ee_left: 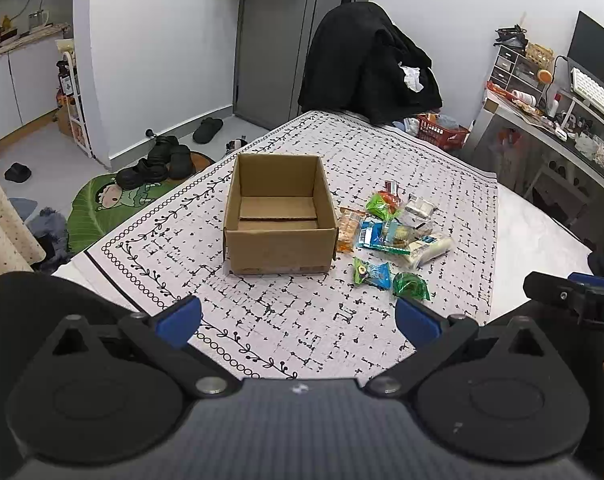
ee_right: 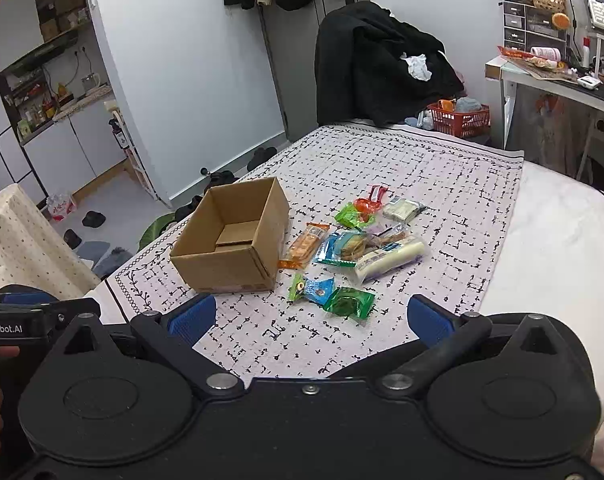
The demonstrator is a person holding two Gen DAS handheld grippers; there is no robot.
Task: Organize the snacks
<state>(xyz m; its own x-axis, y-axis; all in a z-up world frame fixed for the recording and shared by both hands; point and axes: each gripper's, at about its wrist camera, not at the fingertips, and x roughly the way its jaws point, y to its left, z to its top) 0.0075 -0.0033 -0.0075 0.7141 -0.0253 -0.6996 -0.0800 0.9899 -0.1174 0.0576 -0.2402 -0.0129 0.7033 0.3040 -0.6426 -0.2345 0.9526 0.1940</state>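
Observation:
An open, empty cardboard box [ee_left: 280, 216] [ee_right: 232, 236] stands on a patterned cloth [ee_left: 302, 320] [ee_right: 442, 168]. To its right lie several wrapped snacks: an orange pack [ee_left: 348, 228] [ee_right: 306, 245], a blue pack [ee_left: 376, 236] [ee_right: 340, 246], a white roll [ee_left: 430, 249] [ee_right: 388, 259], a green pack [ee_left: 411, 285] [ee_right: 348, 302] and a small blue pack [ee_left: 372, 274] [ee_right: 312, 288]. My left gripper [ee_left: 298, 320] is open and empty, short of the box. My right gripper [ee_right: 312, 318] is open and empty, just short of the green pack.
A chair draped with black clothes [ee_left: 366, 64] [ee_right: 382, 60] stands behind the table. A red basket [ee_left: 442, 130] [ee_right: 460, 118] sits on the floor. A cluttered desk [ee_left: 562, 120] [ee_right: 562, 76] is at the right. Shoes [ee_left: 158, 164] lie on the floor at the left.

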